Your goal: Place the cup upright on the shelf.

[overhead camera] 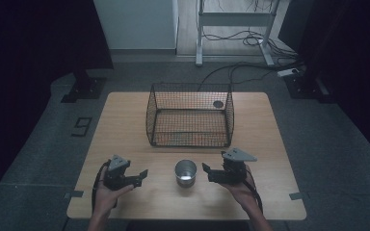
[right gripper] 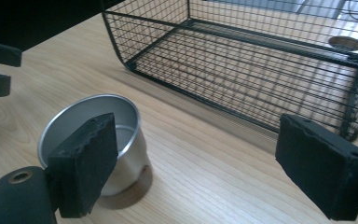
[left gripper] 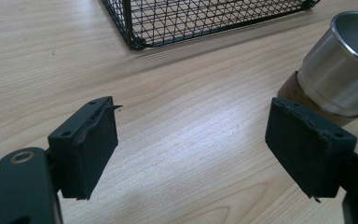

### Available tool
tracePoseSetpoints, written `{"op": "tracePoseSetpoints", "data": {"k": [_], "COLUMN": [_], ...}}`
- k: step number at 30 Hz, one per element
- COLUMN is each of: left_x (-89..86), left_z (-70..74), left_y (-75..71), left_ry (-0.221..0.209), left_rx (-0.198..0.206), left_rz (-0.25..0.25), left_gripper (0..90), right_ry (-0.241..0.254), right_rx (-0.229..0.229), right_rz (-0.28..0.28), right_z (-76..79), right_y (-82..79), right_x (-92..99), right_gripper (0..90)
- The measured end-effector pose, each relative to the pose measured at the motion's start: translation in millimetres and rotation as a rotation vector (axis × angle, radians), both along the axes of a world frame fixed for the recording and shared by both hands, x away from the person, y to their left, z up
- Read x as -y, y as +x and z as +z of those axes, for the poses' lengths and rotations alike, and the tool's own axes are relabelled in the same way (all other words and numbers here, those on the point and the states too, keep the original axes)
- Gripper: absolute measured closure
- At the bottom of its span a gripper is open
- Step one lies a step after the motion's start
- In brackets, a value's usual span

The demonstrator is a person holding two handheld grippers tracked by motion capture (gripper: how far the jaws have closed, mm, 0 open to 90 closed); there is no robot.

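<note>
A shiny metal cup (overhead camera: 185,173) stands upright on the wooden table (overhead camera: 125,125) near its front edge, between my two grippers. My left gripper (overhead camera: 140,177) is a hand's width to the cup's left, open and empty; in its own view the cup (left gripper: 344,70) shows at the upper right, beyond its right pad (left gripper: 307,149). My right gripper (overhead camera: 207,172) sits just right of the cup, open and empty. In the right gripper view the cup (right gripper: 100,140) stands behind the left pad (right gripper: 86,163), apart from it.
A black wire basket (overhead camera: 190,115) stands in the middle of the table behind the cup, with nothing in it; its corner (left gripper: 135,42) and its side (right gripper: 242,60) show in the gripper views. A round hole (overhead camera: 218,104) lies in the tabletop behind it. Cables and a stand occupy the floor beyond.
</note>
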State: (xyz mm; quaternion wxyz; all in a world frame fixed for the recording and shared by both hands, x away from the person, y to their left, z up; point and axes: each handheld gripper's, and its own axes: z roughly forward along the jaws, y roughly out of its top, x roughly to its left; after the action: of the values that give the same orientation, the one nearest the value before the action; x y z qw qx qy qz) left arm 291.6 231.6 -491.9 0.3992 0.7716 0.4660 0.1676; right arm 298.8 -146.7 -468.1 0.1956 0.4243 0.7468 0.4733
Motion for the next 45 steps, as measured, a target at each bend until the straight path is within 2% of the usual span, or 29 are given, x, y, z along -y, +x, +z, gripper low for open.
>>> {"op": "tracePoseSetpoints", "data": {"k": [19,30,38,45], "left_x": [0.2,0.1,-0.1,0.0], "left_z": [0.7,0.7,0.4,-0.3], "left_y": [-0.5,-0.5,-0.2,0.1], "left_ry": [0.0,-0.002,-0.002,-0.003], "left_rx": [0.001,0.001,0.0,-0.003], "left_rz": [-0.003,-0.004,-0.005,-0.005], "left_gripper": [17.1,17.1,17.0,17.0], "right_ry": [-0.006,-0.012,-0.029,-0.068], "right_rx": [-0.019,-0.038,-0.045,-0.056], "right_rz": [0.094,0.13,0.16,0.171], "right_z": [-1.5,-7.5,-12.7,-24.3], "right_y": [8.4,11.1,9.3,9.9], "right_x": [-39.3,-55.3,-69.1,-80.1], "right_gripper": [11.0,9.8,6.2,2.7]}}
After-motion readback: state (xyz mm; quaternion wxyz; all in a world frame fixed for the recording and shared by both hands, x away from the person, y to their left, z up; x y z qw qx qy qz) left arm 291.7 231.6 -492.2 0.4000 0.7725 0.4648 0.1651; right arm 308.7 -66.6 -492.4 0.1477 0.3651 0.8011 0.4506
